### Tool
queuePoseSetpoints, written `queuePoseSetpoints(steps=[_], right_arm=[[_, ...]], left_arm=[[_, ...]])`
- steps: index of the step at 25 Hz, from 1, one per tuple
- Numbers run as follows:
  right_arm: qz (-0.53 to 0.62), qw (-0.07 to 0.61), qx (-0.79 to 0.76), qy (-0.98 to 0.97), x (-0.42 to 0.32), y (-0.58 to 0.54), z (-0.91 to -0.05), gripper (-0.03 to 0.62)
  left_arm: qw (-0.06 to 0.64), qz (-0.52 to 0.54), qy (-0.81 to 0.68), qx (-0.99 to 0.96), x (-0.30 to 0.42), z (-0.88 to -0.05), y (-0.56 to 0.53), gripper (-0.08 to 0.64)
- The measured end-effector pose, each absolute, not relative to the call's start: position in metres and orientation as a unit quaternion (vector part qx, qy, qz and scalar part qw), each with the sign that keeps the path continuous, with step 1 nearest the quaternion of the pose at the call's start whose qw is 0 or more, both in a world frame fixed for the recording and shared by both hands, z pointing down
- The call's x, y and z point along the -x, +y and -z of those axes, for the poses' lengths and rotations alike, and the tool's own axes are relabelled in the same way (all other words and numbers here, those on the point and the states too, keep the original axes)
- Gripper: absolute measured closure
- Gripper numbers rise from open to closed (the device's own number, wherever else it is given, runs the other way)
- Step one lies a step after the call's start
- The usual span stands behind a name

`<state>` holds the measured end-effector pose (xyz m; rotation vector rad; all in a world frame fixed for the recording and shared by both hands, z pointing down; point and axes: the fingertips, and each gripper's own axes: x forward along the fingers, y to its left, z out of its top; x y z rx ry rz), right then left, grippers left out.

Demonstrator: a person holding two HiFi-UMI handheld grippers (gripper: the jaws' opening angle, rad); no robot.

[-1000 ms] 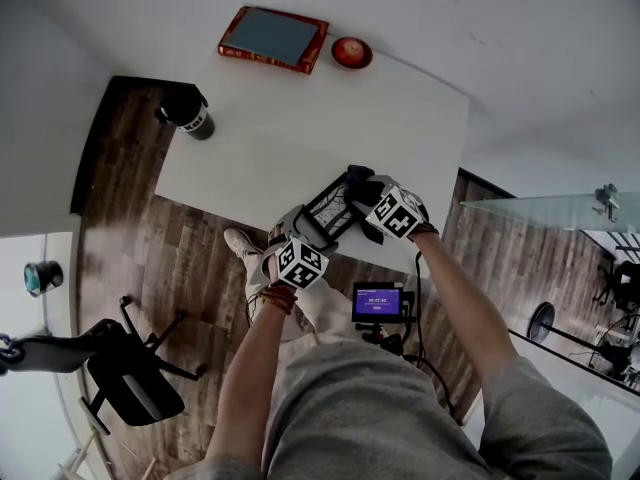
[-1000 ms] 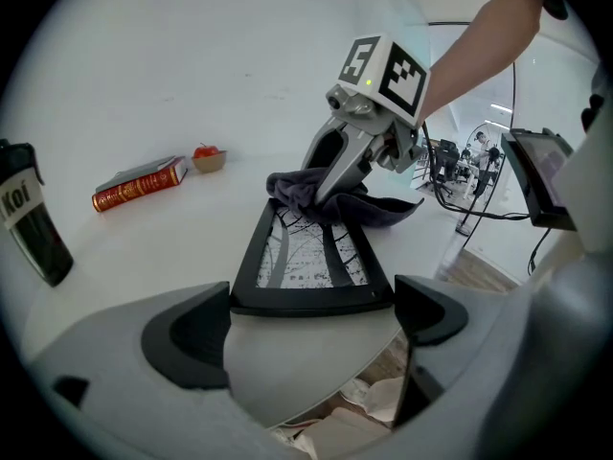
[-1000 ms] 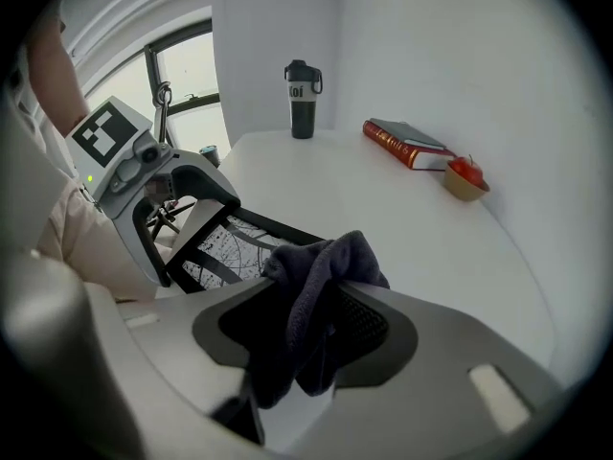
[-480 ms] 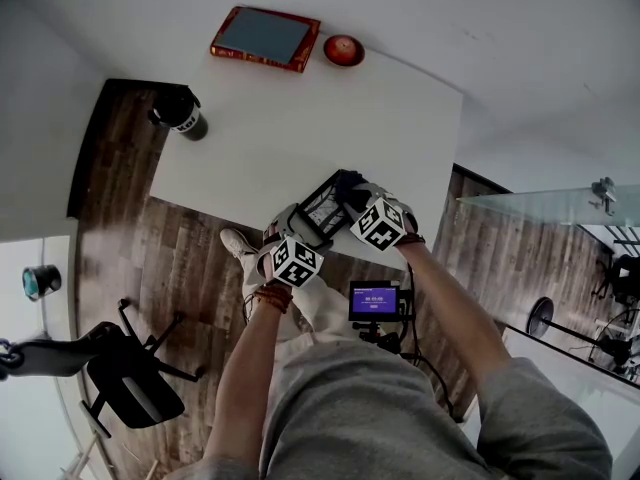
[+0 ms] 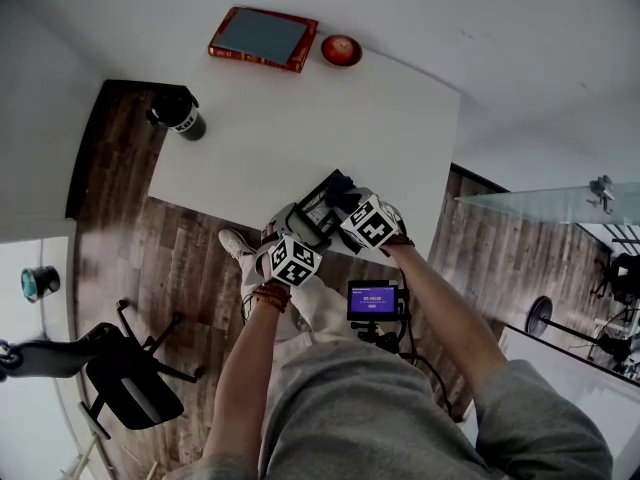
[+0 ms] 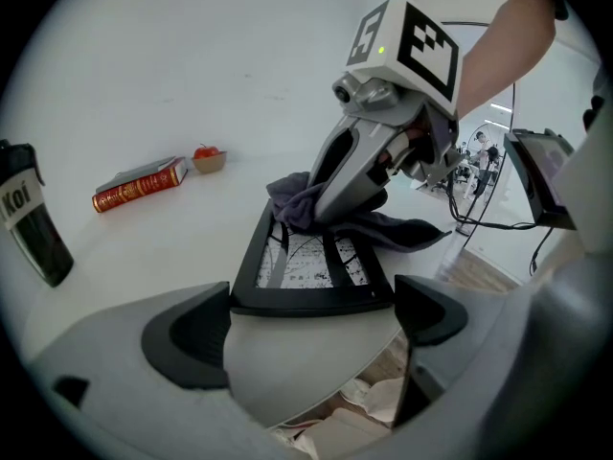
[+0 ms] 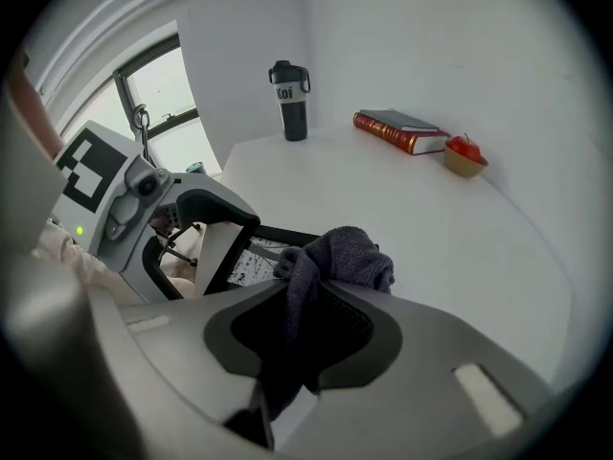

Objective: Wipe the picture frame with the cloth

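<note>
A black picture frame [image 5: 318, 206] lies at the near edge of the white table [image 5: 300, 128]. My left gripper [image 6: 314, 300] is shut on the near edge of the picture frame [image 6: 306, 262], one jaw at each corner. A dark grey cloth [image 7: 340, 257] hangs bunched between the jaws of my right gripper [image 7: 308, 300]. Those jaws have just been closing on it and now pinch it. In the left gripper view the right gripper [image 6: 330, 204] presses the cloth [image 6: 393, 230] onto the frame's far part. Part of the glass is hidden under the cloth.
At the table's far side lie a red book [image 5: 258, 36] and a small bowl with a red fruit [image 5: 341, 49]. A black bottle [image 5: 178, 113] stands at the left corner. A small screen on a stand [image 5: 373, 301] and an office chair [image 5: 130, 368] are on the wooden floor.
My right gripper has slid left across the frame toward the left gripper, taking the cloth with it. The left gripper has stayed where it was.
</note>
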<state>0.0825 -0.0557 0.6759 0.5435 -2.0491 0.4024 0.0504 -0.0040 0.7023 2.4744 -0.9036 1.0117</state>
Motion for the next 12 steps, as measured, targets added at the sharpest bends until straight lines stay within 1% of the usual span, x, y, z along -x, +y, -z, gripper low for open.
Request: queuePoseSetpoints(steps=[8,12], right_arm=[[-0.198,0.452,-0.216,-0.842,-0.076,-0.046,-0.674,0.506],[-0.218,0.431,-0.207,-0.851,-0.067,-0.038,-0.672,0.506]], left_arm=[[0.159,-0.354,-0.316,-0.866,-0.051,-0.702,-0.004,0.018],[0.159,-0.353,-0.316,-0.866,-0.05,-0.702,-0.004,0.018]])
